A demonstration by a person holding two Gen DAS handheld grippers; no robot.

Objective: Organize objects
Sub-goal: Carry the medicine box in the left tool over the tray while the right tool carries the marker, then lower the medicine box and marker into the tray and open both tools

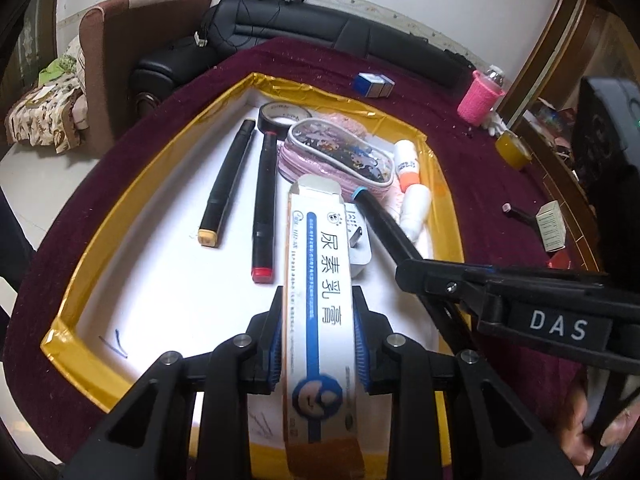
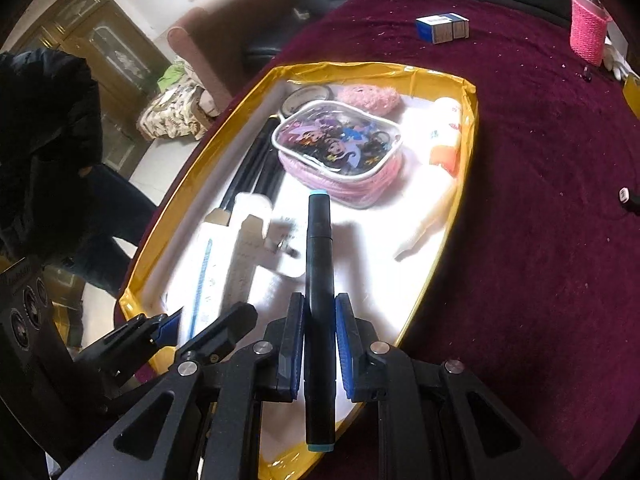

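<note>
Ointment box (image 1: pixel 320 280) clamped in left tongs (image 1: pixel 320 344), pointing twelve o'clock; right tongs (image 2: pixel 318 344) clamp teal-capped marker (image 2: pixel 319 300), also pointing twelve.

The long white carton (image 1: pixel 320 280) bore large black Chinese characters, 尿素乳膏, beside a blue stripe; its smaller print was too fine to read. White letters "DAS" stood on the right gripper (image 1: pixel 558 326) body. Print on the tape roll (image 1: pixel 280 114), glue bottle (image 1: pixel 408 166) and small boxes was illegible.
</note>
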